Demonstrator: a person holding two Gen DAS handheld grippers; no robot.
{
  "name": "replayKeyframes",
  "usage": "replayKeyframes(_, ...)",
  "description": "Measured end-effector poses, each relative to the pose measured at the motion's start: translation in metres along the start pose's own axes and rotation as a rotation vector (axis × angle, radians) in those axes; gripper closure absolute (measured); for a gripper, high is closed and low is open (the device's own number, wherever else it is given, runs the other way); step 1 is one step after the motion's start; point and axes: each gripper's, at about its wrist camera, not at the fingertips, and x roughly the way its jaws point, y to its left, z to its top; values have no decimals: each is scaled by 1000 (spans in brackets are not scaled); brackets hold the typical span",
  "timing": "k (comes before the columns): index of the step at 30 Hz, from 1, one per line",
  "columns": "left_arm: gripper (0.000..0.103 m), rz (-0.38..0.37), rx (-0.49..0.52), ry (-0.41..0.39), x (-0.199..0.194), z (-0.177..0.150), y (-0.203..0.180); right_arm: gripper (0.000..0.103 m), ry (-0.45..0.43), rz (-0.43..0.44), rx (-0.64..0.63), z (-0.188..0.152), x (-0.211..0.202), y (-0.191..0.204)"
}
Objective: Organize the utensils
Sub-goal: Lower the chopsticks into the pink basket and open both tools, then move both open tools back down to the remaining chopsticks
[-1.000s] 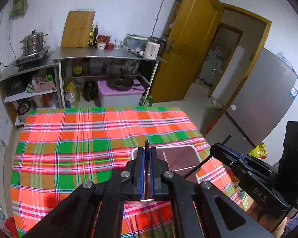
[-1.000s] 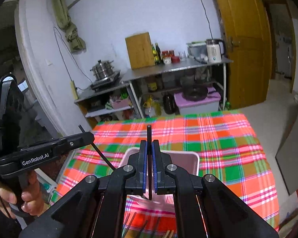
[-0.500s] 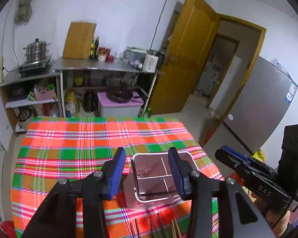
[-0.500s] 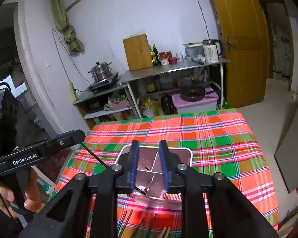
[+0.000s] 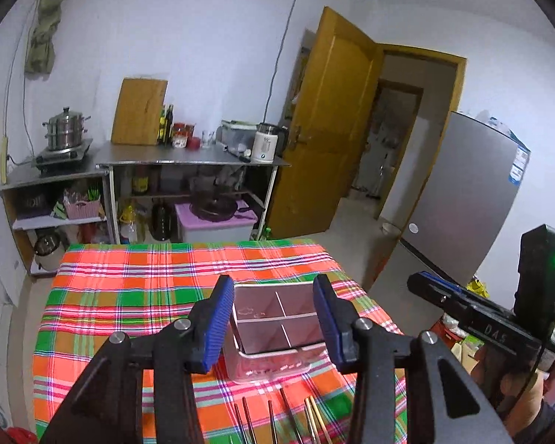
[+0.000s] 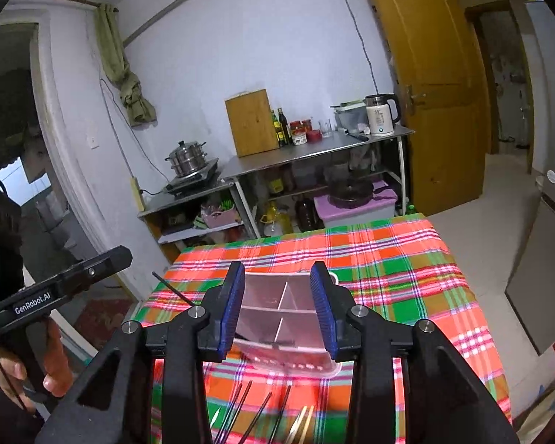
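Observation:
A clear divided utensil holder (image 5: 273, 353) stands on the plaid tablecloth (image 5: 129, 296), just beyond both grippers. My left gripper (image 5: 272, 285) is open, with nothing between its blue pads. My right gripper (image 6: 277, 268) is open too, its jaws still opening and empty, and the holder (image 6: 281, 307) shows through the gap. A thin dark chopstick (image 6: 172, 288) leans out to the holder's left, its lower end hidden behind a finger. Several dark chopsticks (image 5: 288, 418) and pale wooden ones (image 5: 316, 421) lie on the cloth near the front edge, also visible as chopsticks (image 6: 262, 414) under the right gripper.
Behind the table stand metal shelves (image 5: 188, 162) with a steamer pot (image 5: 66, 131), a cutting board (image 5: 138, 111) and a kettle (image 5: 264, 142). A yellow door (image 5: 329, 129) and a grey fridge (image 5: 473, 199) are on the right. A hand (image 6: 51, 370) holds the left gripper.
Both grippers were shut on a dark chopstick over the holder a second ago. Both have let go, opened, and drawn back and up from the holder.

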Motion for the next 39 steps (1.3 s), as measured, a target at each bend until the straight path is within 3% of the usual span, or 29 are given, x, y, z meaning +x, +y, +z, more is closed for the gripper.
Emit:
replayKeyframes(10, 59, 0, 20, 25, -39, -76, -18, 65, 20, 0, 4, -60, -45, -5)
replayKeyframes(17, 59, -8, 3, 124, -41, -145, -14, 65, 122, -16, 23, -112, -44, -12)
replayKeyframes(24, 68, 4, -37, 218, -34, -194, -6, 65, 200, -18, 42, -151, -36, -16)
replayKeyframes(28, 69, 1, -63, 254, -23, -205, 1, 73, 232, -13, 44, -163, -29, -16)
replayKeyframes(34, 87, 2, -81, 303, -8, -214, 4, 79, 265, 5, 37, -170, -18, -12)
replayKeyframes(39, 87, 21, -88, 328, 5, -215, 8, 79, 293, 13, 39, -174, -6, -9)
